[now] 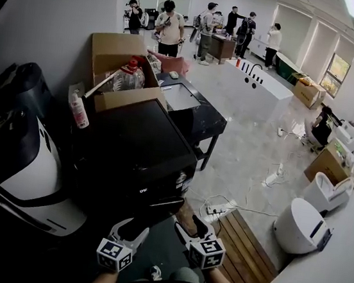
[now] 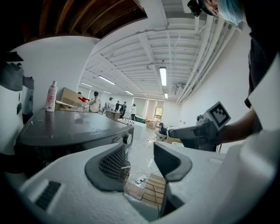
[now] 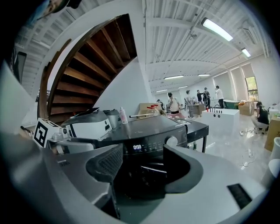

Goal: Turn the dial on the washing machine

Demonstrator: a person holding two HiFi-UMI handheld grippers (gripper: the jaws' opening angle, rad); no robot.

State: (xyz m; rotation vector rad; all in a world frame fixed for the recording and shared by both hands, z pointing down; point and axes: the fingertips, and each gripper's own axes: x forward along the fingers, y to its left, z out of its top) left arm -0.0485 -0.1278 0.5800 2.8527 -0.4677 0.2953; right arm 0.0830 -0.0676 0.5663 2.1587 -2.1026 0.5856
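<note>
The black washing machine (image 1: 134, 148) stands in front of me, its top bare. Its silver dial (image 3: 171, 141) sits on the front panel, right of a lit display (image 3: 137, 147), and also shows in the left gripper view as the dial (image 2: 127, 138). My left gripper (image 1: 131, 230) is low in front of the machine, open with nothing between its jaws (image 2: 139, 162). My right gripper (image 1: 193, 228) hangs beside it, also open and empty (image 3: 142, 165), short of the panel, with the dial just above its right jaw. The right gripper (image 2: 194, 131) shows in the left gripper view.
A white appliance (image 1: 30, 176) stands left of the machine. Behind it are a cardboard box (image 1: 117, 52), a spray bottle (image 1: 79, 110) and a water jug (image 1: 128, 76). A black table (image 1: 197, 114) is at its back right. A wooden platform (image 1: 247, 244), power strip (image 1: 220, 209) and people (image 1: 172, 27) lie beyond.
</note>
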